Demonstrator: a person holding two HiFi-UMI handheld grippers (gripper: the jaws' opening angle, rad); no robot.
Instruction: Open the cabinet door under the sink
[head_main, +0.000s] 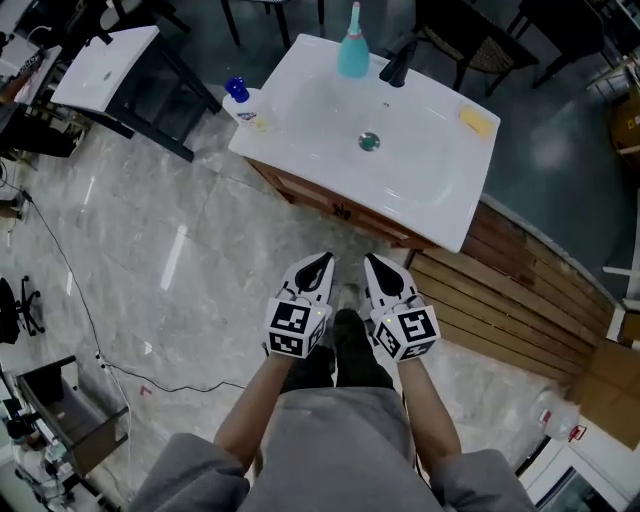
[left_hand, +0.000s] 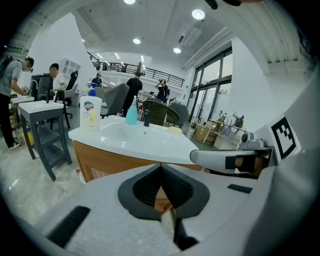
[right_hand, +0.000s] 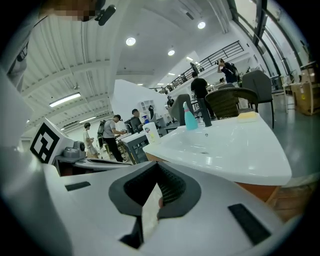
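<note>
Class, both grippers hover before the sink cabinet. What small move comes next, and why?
Probably ease the right gripper forward and down toward the cabinet door, opening its jaws: both it and the left gripper are shut, empty and short of the door.

Round ceiling lights (left_hand: 198, 14) are lighting the room brightly and evenly, throwing pale glare streaks across the marble floor (head_main: 175, 255) and the white sink (head_main: 420, 150). The 2 gripper views are bending strongly toward their dark circular edges, with the nearest surfaces blurring softly.

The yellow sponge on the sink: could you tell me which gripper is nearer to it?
Right. The right gripper hangs below-left of the yellow sponge; the left gripper is farther left.
</note>
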